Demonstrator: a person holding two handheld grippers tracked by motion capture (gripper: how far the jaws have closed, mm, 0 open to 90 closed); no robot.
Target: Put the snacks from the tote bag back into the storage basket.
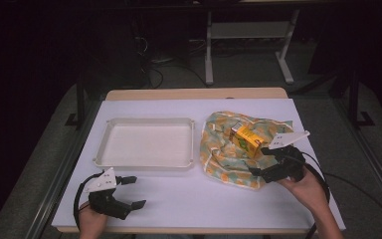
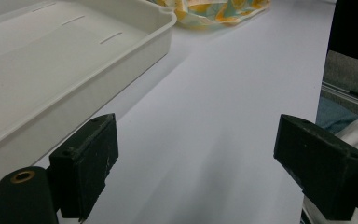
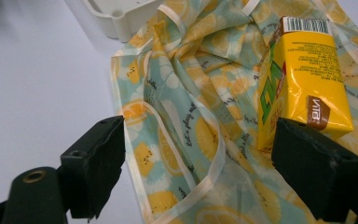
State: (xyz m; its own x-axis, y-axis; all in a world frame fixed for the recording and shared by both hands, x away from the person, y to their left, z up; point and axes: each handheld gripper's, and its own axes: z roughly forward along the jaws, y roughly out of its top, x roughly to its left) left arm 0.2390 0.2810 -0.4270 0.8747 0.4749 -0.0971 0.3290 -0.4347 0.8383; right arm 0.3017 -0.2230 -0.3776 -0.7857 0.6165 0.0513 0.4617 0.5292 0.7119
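The white surface [image 1: 189, 204] carries three items. Largest is a shallow white tray [image 1: 149, 163] on the left half, lying flat; its near wall also runs along the upper left of the left gripper view. Just to its right lies a crumpled cloth [image 1: 219, 159] printed with lemons on pale green, with a cream ribbon edging; its left edge appears to touch or nearly touch the tray corner, though the angle does not settle which. A yellow drink carton [image 1: 247, 139] rests tilted on the cloth, barcode end away from the right gripper. The right gripper [image 1: 266, 160] sits over the near right part of the cloth, jaws spread wide and holding nothing, the carton just beside its right jaw. The left gripper [image 1: 132, 191] rests low at the near left of the surface, in front of the tray, jaws likewise apart and unloaded.
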